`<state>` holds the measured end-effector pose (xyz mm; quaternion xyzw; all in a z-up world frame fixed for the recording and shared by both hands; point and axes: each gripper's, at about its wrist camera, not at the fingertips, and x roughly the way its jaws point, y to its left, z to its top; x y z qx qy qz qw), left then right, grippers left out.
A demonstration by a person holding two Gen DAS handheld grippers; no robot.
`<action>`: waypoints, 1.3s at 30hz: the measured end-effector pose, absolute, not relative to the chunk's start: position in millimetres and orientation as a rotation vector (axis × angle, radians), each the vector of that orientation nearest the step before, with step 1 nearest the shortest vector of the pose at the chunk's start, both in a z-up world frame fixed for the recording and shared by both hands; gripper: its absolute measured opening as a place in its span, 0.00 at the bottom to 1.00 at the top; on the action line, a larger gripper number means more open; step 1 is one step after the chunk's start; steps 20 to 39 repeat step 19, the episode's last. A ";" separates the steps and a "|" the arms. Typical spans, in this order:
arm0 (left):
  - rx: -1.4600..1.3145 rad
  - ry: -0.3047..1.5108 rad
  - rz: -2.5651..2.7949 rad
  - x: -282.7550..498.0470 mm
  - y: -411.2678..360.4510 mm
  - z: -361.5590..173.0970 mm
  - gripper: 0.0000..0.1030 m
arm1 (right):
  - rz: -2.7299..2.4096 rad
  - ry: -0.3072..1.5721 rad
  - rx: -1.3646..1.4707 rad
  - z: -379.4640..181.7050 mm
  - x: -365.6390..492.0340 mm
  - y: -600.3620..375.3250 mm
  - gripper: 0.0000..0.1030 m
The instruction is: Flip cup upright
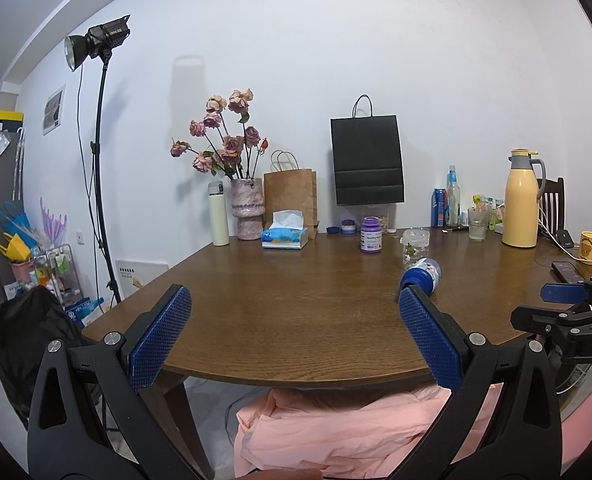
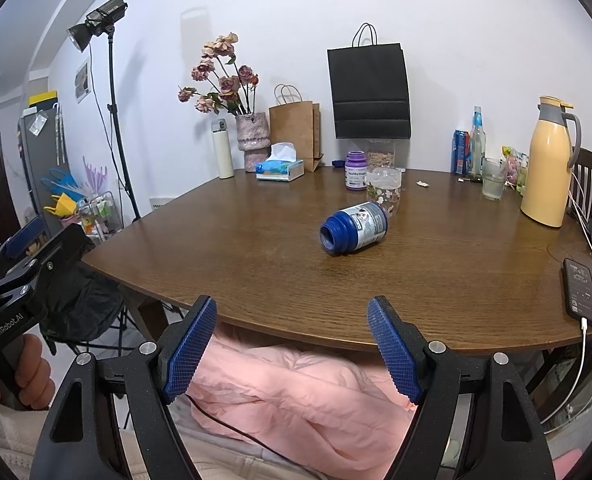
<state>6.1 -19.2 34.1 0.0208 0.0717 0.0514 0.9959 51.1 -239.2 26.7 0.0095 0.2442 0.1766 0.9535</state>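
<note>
So, left wrist view: your left gripper [image 1: 294, 326] has its ribbed blue pads spread wide, nothing between them. The cup [image 1: 423, 274], a blue cylinder with a printed label, lies on its side on the wood-grain table [image 1: 296, 280], partly hidden behind the pad. Right wrist view: your right gripper [image 2: 292, 346] gapes empty too; the cup [image 2: 354, 229] lies mouth toward you, beside a clear glass [image 2: 385, 190].

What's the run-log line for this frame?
phase: pre-grasp | blue cup: on its side, untouched | left gripper: open | right gripper: open, nearest cup
</note>
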 end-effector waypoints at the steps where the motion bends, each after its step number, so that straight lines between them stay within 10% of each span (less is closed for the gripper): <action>1: 0.042 0.143 0.103 6.1 -19.4 34.4 1.00 | 0.359 0.497 0.019 26.7 51.0 -239.2 0.80; 39: 0.040 0.145 0.099 6.4 -19.0 34.7 1.00 | 0.361 0.502 0.025 25.4 51.6 -239.6 0.80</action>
